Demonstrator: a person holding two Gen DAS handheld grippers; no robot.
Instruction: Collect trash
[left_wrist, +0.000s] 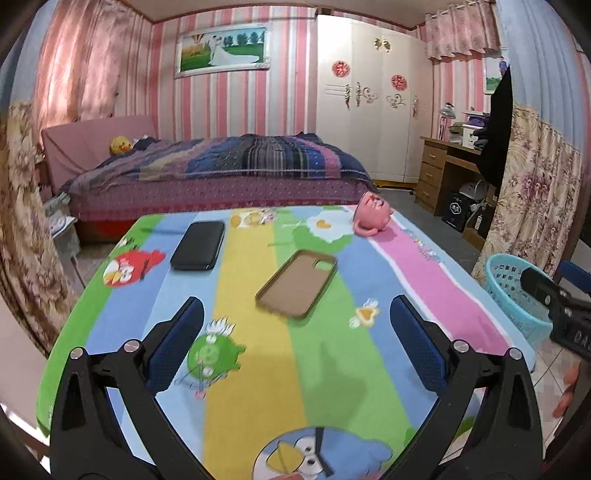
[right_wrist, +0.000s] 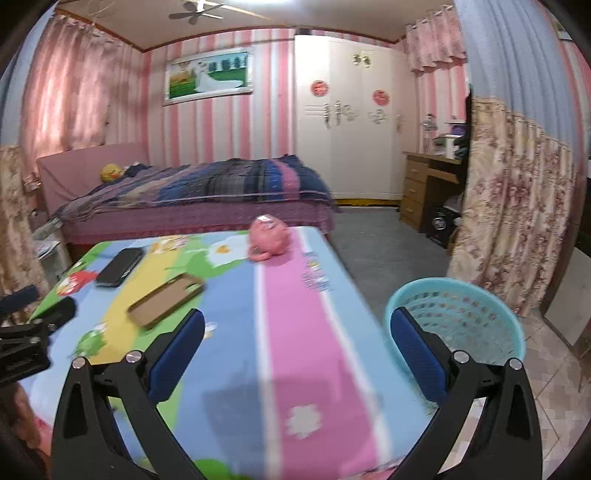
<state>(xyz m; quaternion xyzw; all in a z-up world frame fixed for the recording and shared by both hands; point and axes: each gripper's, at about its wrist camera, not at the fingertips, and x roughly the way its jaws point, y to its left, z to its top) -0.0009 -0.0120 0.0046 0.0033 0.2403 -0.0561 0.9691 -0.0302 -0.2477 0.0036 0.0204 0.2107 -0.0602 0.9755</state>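
Left gripper (left_wrist: 297, 339) over the near half of the table (left_wrist: 321, 369), jaws spread wide, nothing between them; its blue pads (left_wrist: 177, 343) hang above the striped cloth, clear of everything on it.

Right gripper (right_wrist: 297, 347) over the table's right edge, jaws fully apart and empty; the left finger stands over the cloth, the right pad (right_wrist: 417, 354) overlaps the near rim of the basket (right_wrist: 491, 321) in view; whether it touches, cannot tell.

Basket: light blue, lattice wall, on the tiled floor just beside the table's right edge, near corner; contents not readable from either view.

No loose trash visible on the cloth.

On the table: black phone (left_wrist: 199, 245) far left; brown case (left_wrist: 297, 282) near centre, lying open side up, well apart from the phone; pink mug (left_wrist: 371, 216) tipped on its side at the far right corner, close to the edge.

Room to move: near half of the cloth bare in front of both grippers; pink stripe along the right edge bare down to the near corner; grey floor open between table, bed (left_wrist: 221, 170) and desk (left_wrist: 443, 173); floral curtain (right_wrist: 517, 221) hangs close behind the basket.
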